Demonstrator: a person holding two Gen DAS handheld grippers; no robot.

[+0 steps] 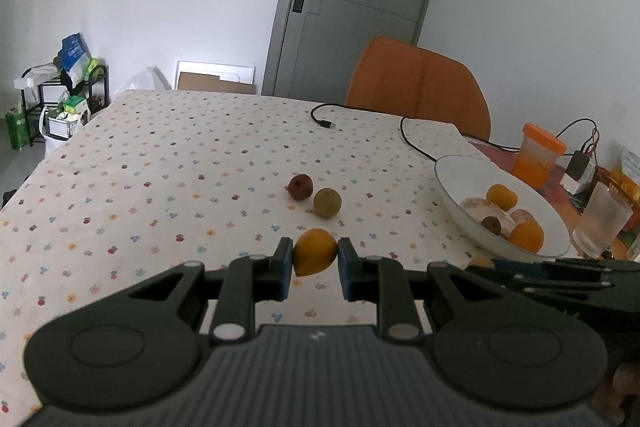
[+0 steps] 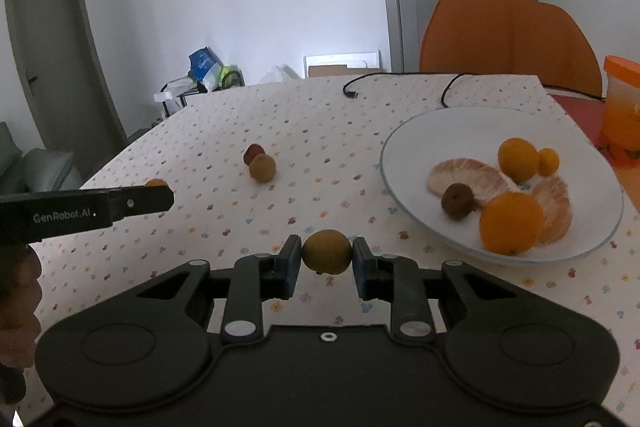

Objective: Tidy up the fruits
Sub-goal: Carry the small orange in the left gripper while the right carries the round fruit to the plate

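Two fruits remain loose left of the white plate [image 2: 404, 143]; left gripper [image 1: 315, 262] clamps an orange fruit [image 1: 315, 251], right gripper [image 2: 326, 261] a yellow-brown fruit [image 2: 326, 251], both short of the plate's several fruits.

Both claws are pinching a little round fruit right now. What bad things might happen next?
1. The left gripper pinches the orange fruit only at its tips, so the round fruit might pop out and roll across the tablecloth.
2. The right gripper holds the brownish fruit the same way; it could slip too.
3. The plate is already crowded and shallow, so a fruit dropped in might bounce out or knock the drinking glass beside it.
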